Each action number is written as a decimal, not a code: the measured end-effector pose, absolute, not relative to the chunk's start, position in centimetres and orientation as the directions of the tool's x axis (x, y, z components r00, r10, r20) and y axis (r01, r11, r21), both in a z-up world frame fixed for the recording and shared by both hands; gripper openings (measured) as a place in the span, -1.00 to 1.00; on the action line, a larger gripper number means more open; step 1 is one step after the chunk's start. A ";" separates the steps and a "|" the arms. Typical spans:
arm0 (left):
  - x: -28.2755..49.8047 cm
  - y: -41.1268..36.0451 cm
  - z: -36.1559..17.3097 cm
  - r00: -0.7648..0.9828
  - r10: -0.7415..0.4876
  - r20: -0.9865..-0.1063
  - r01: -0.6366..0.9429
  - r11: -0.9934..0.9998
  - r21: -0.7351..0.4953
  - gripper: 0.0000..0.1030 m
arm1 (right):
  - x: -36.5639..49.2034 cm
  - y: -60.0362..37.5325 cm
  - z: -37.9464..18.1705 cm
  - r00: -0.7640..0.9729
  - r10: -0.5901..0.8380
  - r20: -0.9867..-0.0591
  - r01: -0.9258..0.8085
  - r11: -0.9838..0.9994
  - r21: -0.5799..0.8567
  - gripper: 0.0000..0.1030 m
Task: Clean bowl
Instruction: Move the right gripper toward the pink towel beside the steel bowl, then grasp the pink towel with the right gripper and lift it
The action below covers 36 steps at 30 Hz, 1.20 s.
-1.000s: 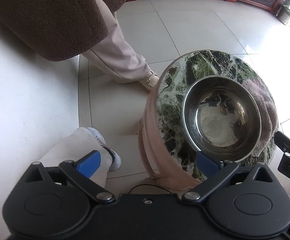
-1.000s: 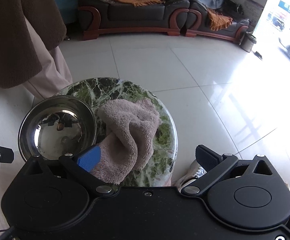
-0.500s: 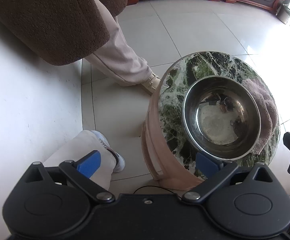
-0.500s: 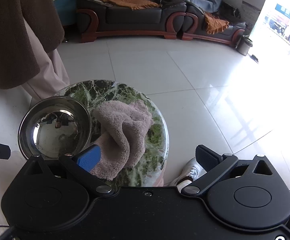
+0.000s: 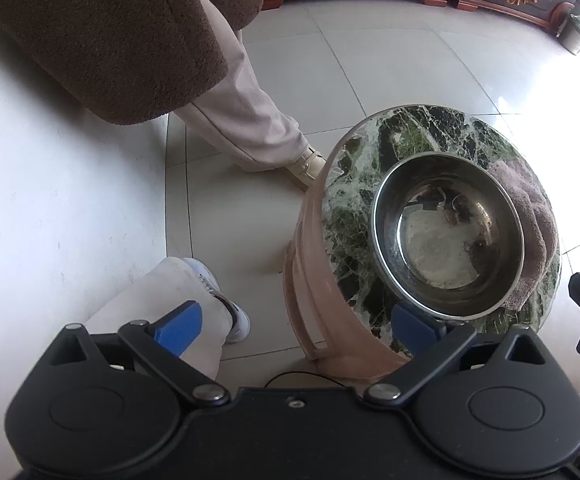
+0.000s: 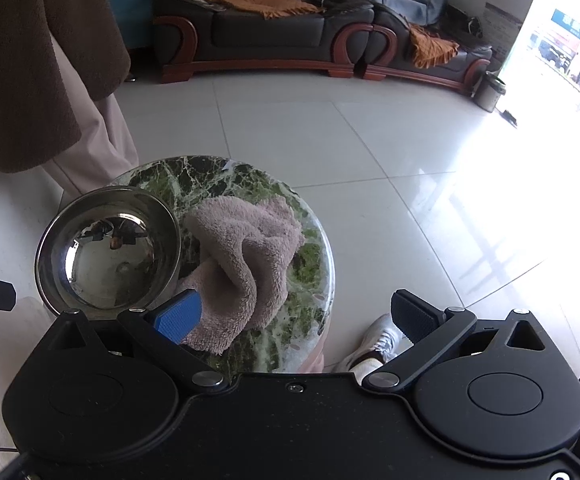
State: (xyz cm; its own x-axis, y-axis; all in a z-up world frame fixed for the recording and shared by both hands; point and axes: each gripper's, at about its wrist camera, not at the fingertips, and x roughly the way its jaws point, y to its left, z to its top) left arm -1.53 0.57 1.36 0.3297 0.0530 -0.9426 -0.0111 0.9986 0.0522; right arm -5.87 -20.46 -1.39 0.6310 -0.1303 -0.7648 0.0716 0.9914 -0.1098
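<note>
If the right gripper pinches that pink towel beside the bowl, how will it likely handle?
The towel lies crumpled in soft folds on the marble stool top, so it will probably droop rather than lift flat. Its thick terry pile looks grippy, unlikely to slip. One edge touches the steel bowl, so dragging it might nudge that.

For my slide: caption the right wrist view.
Open right tongs above a crumpled towel beside a steel bowl on a marble stool.

Shiny steel bowl (image 5: pixel 447 236) upright on green marble stool (image 5: pixel 349 216), crumpled pink towel (image 6: pixel 246 256) touching its side
</note>
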 end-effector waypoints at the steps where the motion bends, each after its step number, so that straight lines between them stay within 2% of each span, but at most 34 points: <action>1: -1.5 0.5 1.3 0.329 0.054 -0.943 -0.011 0.999 0.053 0.98 | -5.9 -20.5 -1.4 0.630 -0.130 -0.765 0.071 0.991 -0.110 1.00; 9: -1.4 0.5 1.3 0.335 0.049 -0.941 -0.008 0.999 0.049 0.97 | -5.7 -21.0 -1.5 0.637 -0.135 -0.759 0.079 0.991 -0.110 1.00; 14: -1.1 0.3 1.6 0.352 0.041 -0.935 0.012 0.999 0.049 0.98 | -5.2 -21.8 -0.7 0.744 -0.109 -0.659 0.055 0.993 -0.102 1.00; 18: -0.3 0.0 1.5 0.358 0.042 -0.933 0.025 0.998 0.055 0.98 | -3.2 -21.9 -1.9 0.731 -0.100 -0.675 -0.016 0.986 -0.164 1.00; 23: 0.7 -0.4 1.4 0.365 0.044 -0.930 0.040 0.997 0.063 0.98 | -1.1 -22.0 -3.3 0.714 -0.041 -0.699 -0.085 0.986 -0.145 1.00; 30: 2.0 -1.0 1.0 0.360 0.044 -0.932 0.067 0.995 0.073 0.98 | 0.1 -20.6 -6.1 0.693 -0.002 -0.721 -0.213 0.955 -0.207 0.98; 34: 2.7 -1.3 0.4 0.348 0.048 -0.936 0.076 0.994 0.079 0.97 | 0.8 -20.9 -6.6 0.683 0.062 -0.728 -0.259 0.952 -0.161 0.92; 36: 3.0 -1.5 0.1 0.342 0.046 -0.939 0.080 0.994 0.078 0.98 | 1.2 -21.2 -6.6 0.670 0.084 -0.738 -0.279 0.949 -0.146 0.82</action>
State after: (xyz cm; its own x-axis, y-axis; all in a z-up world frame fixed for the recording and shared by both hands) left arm 3.01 -1.50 0.15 0.3421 0.0460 -0.9385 0.0805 0.9937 0.0780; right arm 1.18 -21.19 -6.61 0.6697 0.0836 -0.7379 -0.2789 0.9492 -0.1456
